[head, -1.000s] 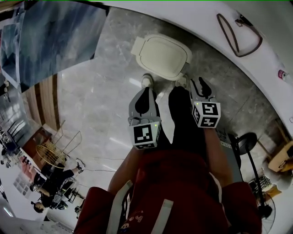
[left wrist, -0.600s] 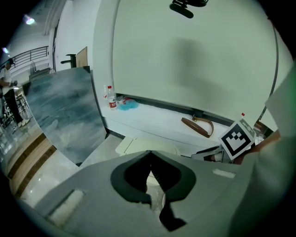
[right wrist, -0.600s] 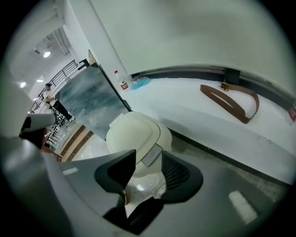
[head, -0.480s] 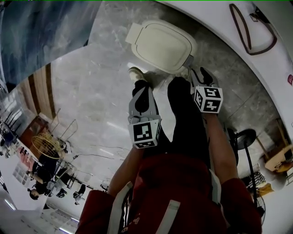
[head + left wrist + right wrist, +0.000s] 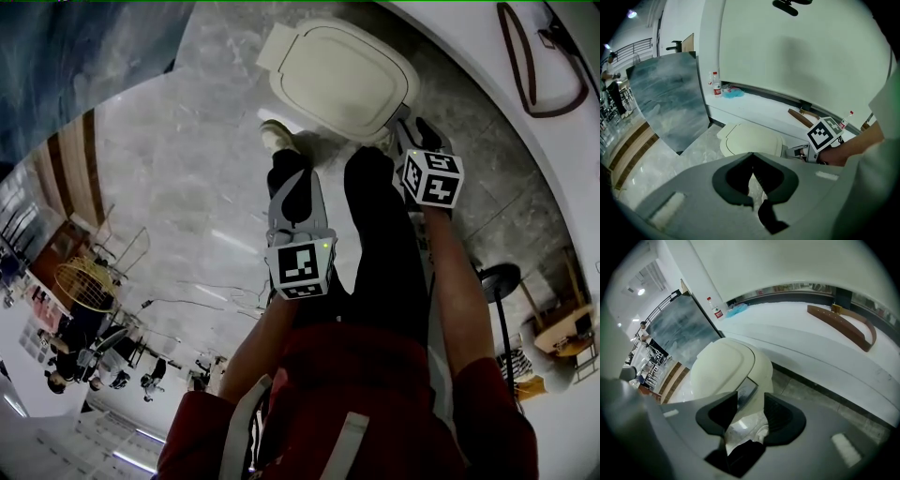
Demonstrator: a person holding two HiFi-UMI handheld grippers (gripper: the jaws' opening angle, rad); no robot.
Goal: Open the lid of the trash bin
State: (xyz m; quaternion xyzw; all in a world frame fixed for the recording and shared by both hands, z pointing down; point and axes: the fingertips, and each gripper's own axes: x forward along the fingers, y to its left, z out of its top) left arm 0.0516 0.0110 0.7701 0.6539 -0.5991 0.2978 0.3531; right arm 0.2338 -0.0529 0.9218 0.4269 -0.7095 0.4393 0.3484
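Though poised close for the lift, has no hold on anything yet. Leaves the trash bin (image 5: 342, 80) standing on the grey floor (image 5: 187, 206), backed against the foot of the white ledge (image 5: 469, 66), with its cream lid (image 5: 719, 369) flat down. Shows the right gripper (image 5: 412, 136) nearer by far: just beside the bin's near right end and pointing steeply down. Has its jaws wide apart after just opening, gripping nothing, with only the bin's flank, a dark panel (image 5: 747, 390) under the lid's rim and a strip of floor in the gap. Holds the left gripper (image 5: 292, 187) back behind the pale shoe (image 5: 275, 138), well short of the bin, jaws closed tip to tip on nothing. Puts the lid's long axis running away from the right jaws toward the far left end, where a small tab (image 5: 723, 133) sticks out. Probably calls for the right jaws to sink a little and catch the rim at this near end. Cannot tell from here which end carries the hinge.
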